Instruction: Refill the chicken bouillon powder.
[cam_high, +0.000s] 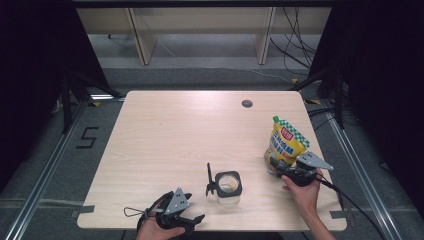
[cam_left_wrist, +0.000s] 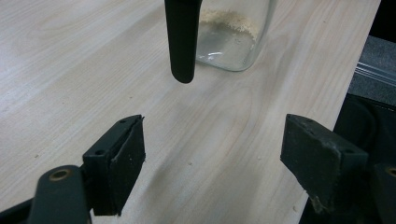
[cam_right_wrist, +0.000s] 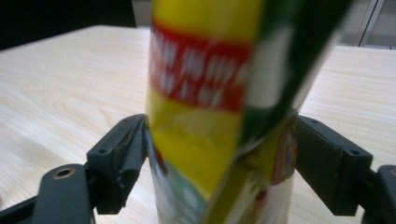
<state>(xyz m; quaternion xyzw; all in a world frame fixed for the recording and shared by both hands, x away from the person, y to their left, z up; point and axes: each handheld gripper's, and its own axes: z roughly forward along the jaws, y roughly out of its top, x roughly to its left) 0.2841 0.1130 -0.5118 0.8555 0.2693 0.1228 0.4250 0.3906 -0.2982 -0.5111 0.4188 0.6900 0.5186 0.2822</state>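
A yellow and green snack pouch (cam_high: 286, 142) stands upright at the table's right side. My right gripper (cam_high: 275, 168) has its jaws either side of the pouch's (cam_right_wrist: 205, 116) lower part; they stand wide, and the pads lie at its edges without squeezing it. A square glass jar (cam_high: 229, 187) with a black rim sits near the front middle, a little pale powder in it. Its black lid (cam_high: 209, 180) stands raised at the jar's left. My left gripper (cam_high: 195, 209) rests open at the front edge, aimed at the jar (cam_left_wrist: 231, 37) and lid (cam_left_wrist: 183, 37), with nothing between its pads.
The pale wooden table (cam_high: 175, 140) has a round cable hole (cam_high: 247, 103) at the back right. Its front edge lies just under my left gripper (cam_left_wrist: 212, 158). Beyond the table are a grey floor, wooden shelf legs and loose cables.
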